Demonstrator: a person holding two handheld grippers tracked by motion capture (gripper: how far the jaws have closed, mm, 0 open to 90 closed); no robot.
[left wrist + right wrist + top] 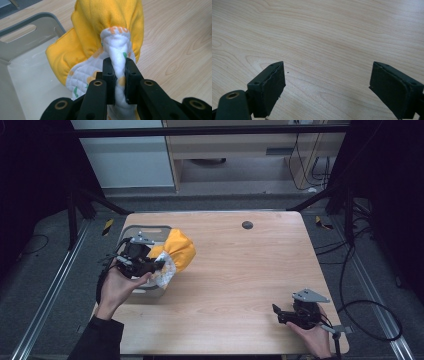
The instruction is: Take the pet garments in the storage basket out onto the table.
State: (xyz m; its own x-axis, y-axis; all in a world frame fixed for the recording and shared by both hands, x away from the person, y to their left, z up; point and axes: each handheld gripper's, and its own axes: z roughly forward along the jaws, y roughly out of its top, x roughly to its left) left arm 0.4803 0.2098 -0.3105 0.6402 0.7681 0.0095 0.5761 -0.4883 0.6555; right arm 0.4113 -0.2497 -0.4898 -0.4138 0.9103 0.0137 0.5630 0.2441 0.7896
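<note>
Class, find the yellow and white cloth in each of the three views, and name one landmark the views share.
High view: the cloth sits left of centre, over the grey bin, pinched by the left tongs.
Left gripper view: the cloth is centre, its white part clamped between the jaws.
Right gripper view: the cloth is not in it.
Shared landmark: the wooden table.

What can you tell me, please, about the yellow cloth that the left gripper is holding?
The yellow cloth looks like soft fleece, backed with white quilted fabric printed in orange and green. It is bunched, its white part pinched between the left gripper's fingers, and it hangs partly over the edge of the grey bin and the table.
</note>
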